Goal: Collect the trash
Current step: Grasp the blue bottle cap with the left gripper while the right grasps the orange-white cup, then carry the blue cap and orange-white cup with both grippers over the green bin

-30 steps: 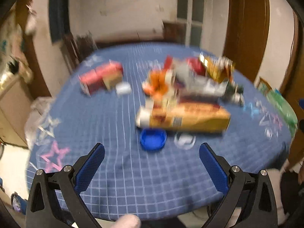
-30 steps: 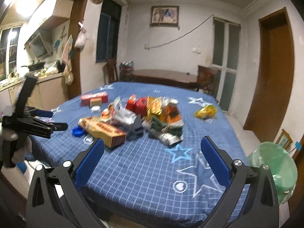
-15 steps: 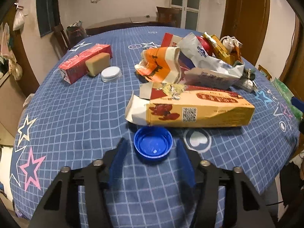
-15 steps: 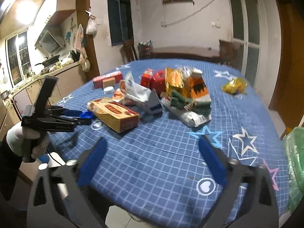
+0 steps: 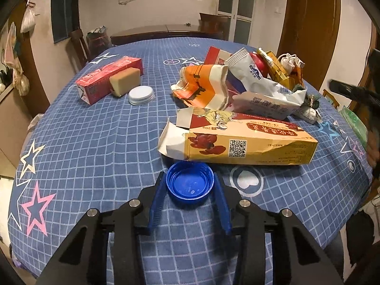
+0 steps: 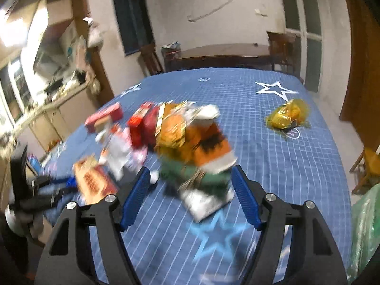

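Note:
In the left wrist view my left gripper (image 5: 190, 178) is shut on a blue bottle cap (image 5: 190, 181) that lies open side up on the blue checked tablecloth (image 5: 95, 142). Just behind it lies a torn yellow carton (image 5: 239, 140). In the blurred right wrist view my right gripper (image 6: 191, 178) is open, its fingers on either side of a pile of wrappers: an orange bag (image 6: 206, 142) over a green and silver packet (image 6: 204, 190). The jaws do not touch it.
A red box (image 5: 106, 80) with a tan block and a white lid (image 5: 141, 95) sit at the far left. More wrappers (image 5: 256, 87) are heaped behind the carton. A yellow crumpled wrapper (image 6: 287, 116) lies far right. A green bag (image 6: 363, 232) hangs off the table's right side.
My left gripper moved forward and closed its jaws onto the blue cap. My right gripper swept in toward the wrapper pile and narrowed its opening.

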A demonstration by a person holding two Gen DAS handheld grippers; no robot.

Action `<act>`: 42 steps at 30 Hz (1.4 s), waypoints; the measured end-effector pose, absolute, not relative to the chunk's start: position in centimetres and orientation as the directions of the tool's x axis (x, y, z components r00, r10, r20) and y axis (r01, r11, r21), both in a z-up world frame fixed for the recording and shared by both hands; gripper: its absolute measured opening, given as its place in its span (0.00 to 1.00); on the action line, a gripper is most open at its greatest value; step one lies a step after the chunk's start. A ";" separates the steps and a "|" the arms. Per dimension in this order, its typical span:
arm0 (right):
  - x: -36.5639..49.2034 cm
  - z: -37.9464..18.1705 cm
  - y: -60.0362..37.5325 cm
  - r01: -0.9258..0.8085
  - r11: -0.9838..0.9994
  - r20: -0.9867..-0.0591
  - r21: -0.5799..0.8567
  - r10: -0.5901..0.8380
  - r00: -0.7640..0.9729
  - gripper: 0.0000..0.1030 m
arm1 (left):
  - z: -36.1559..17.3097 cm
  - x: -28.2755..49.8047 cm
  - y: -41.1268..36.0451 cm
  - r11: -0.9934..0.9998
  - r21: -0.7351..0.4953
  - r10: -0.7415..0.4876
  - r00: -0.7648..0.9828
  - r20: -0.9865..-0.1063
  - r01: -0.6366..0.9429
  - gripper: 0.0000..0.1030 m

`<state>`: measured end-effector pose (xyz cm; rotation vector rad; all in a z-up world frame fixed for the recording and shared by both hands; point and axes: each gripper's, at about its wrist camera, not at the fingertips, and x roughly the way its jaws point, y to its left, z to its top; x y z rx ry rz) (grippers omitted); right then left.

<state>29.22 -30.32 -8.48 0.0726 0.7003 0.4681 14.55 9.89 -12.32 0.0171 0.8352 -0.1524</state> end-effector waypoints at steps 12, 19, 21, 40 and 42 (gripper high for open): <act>37.1 -10.7 -28.7 -0.422 0.886 -0.688 0.190 0.427 0.587 0.62 | -12.3 14.9 10.3 0.985 -0.071 -0.156 0.655 -0.739 0.155 0.40; 34.4 -9.4 -29.1 -0.426 0.889 -0.626 0.165 0.429 0.652 0.46 | -12.1 14.6 10.2 0.989 -0.067 -0.140 0.684 -0.716 0.132 0.40; 32.6 -8.1 -29.0 -0.410 0.903 -0.585 0.129 0.403 0.704 0.46 | -11.6 14.1 10.1 0.991 -0.065 -0.131 0.707 -0.695 0.119 0.40; 21.3 -2.0 -26.8 -0.409 0.910 -0.416 0.073 0.400 0.817 0.46 | -1.7 10.2 4.3 0.992 -0.014 -0.122 0.895 -0.429 0.129 0.40; 20.8 -1.7 -27.3 -0.391 0.918 -0.414 0.066 0.382 0.826 0.46 | -0.8 10.3 2.6 0.987 -0.016 -0.155 0.901 -0.406 0.163 0.40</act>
